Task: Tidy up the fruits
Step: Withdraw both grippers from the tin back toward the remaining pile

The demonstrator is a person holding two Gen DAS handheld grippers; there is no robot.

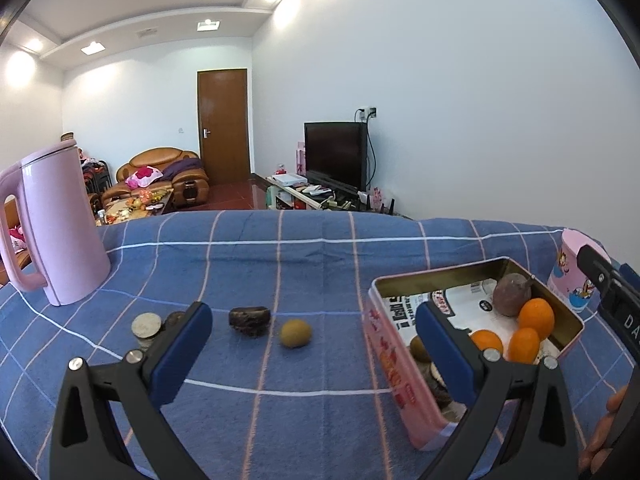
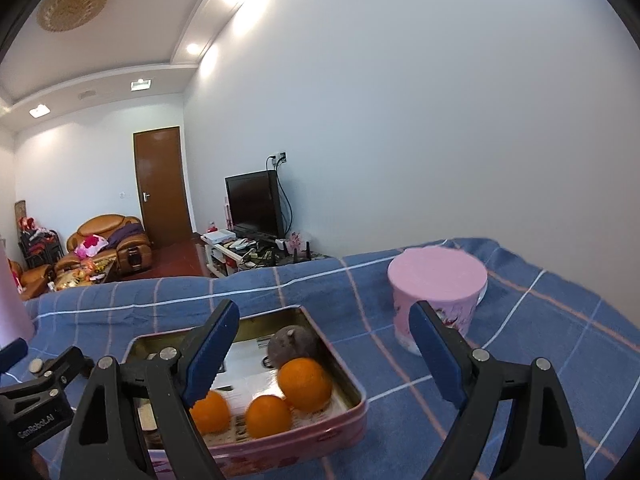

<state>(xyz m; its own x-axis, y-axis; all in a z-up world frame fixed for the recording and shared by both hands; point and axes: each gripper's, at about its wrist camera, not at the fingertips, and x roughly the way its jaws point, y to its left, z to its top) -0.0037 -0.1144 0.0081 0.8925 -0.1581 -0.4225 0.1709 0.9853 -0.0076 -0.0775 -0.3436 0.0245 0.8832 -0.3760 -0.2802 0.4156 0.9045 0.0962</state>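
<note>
A pink tin box stands on the blue checked cloth, holding three oranges and a dark purple round fruit; it also shows in the right wrist view with the oranges and the purple fruit. A small green-brown fruit and a dark lumpy fruit lie on the cloth left of the tin. My left gripper is open and empty, above the cloth near the green-brown fruit. My right gripper is open and empty, over the tin's right side.
A pink kettle stands at the far left. A stack of coins lies by the left finger. A pink lidded cup stands right of the tin; it also shows in the left wrist view. The table's far edge drops off to the room.
</note>
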